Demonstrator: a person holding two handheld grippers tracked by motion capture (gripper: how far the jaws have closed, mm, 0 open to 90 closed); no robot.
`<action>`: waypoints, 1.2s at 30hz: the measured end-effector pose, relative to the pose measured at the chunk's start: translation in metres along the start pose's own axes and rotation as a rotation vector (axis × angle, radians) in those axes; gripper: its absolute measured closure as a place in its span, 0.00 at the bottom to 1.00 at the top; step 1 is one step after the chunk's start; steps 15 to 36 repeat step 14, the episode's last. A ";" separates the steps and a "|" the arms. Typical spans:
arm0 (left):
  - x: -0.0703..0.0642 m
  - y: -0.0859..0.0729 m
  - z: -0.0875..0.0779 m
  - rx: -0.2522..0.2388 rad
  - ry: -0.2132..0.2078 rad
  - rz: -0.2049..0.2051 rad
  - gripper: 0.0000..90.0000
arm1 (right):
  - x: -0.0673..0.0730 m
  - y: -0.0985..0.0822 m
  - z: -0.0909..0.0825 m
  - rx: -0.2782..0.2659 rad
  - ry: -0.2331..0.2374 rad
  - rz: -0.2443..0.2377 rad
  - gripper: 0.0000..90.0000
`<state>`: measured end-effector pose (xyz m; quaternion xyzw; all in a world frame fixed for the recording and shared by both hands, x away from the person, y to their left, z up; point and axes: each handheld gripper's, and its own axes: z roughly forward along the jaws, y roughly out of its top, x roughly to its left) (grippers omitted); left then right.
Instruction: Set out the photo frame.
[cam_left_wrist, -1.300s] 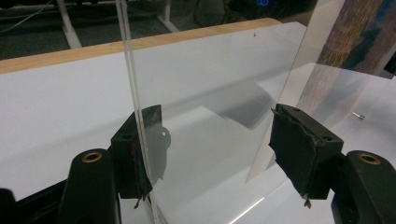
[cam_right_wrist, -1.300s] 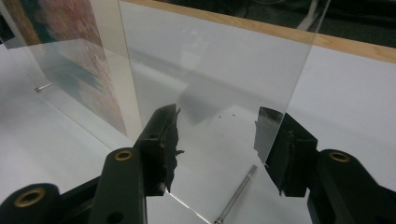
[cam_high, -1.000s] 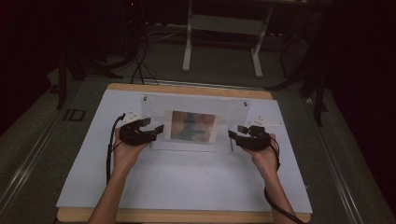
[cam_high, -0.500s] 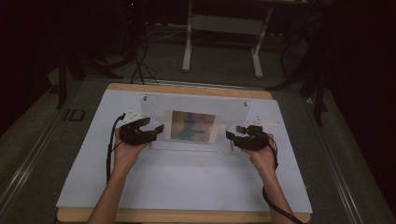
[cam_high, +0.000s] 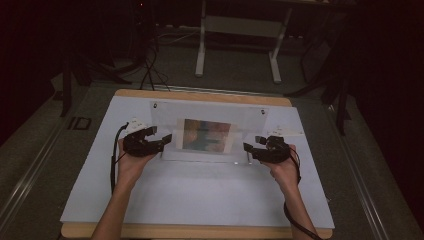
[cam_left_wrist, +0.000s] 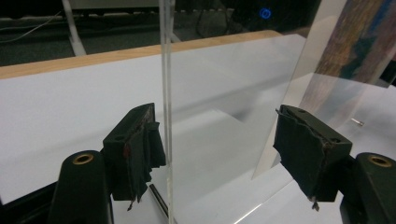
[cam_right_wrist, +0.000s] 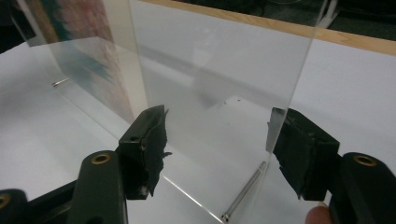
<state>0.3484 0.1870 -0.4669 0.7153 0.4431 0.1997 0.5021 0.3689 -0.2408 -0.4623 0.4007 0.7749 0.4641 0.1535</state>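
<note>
A clear acrylic picture frame (cam_high: 210, 134) stands upright on the white tabletop (cam_high: 200, 195), with a colourful print (cam_high: 206, 135) in its middle. My left gripper (cam_high: 159, 141) is at the frame's left edge. In the left gripper view the pane's edge (cam_left_wrist: 166, 93) rises between the jaws, close to the left pad (cam_left_wrist: 142, 149) and far from the other. My right gripper (cam_high: 250, 150) is at the frame's right edge, and its open jaws straddle the clear panes (cam_right_wrist: 219, 79) without pressing. Both pairs of jaws have just been opening, with the frame's edges between them.
A small metal pin (cam_right_wrist: 245, 191) lies at the frame's base by the right gripper. The table's wooden rim (cam_high: 200, 95) runs along the far side. Beyond it stand a white table leg frame (cam_high: 237, 45) and cables on the dark floor.
Both grippers' jaws have spread apart off the frame's side edges. The hands have barely shifted and the frame stands where it was.
</note>
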 end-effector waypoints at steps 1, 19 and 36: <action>0.001 -0.001 -0.002 -0.004 0.000 0.000 0.34 | 0.000 0.000 -0.002 0.001 0.001 0.000 0.40; 0.011 -0.013 -0.021 -0.012 0.015 -0.023 0.34 | -0.019 -0.011 -0.023 0.010 0.019 0.040 0.40; 0.011 -0.013 -0.021 -0.012 0.015 -0.023 0.34 | -0.019 -0.011 -0.023 0.010 0.019 0.040 0.40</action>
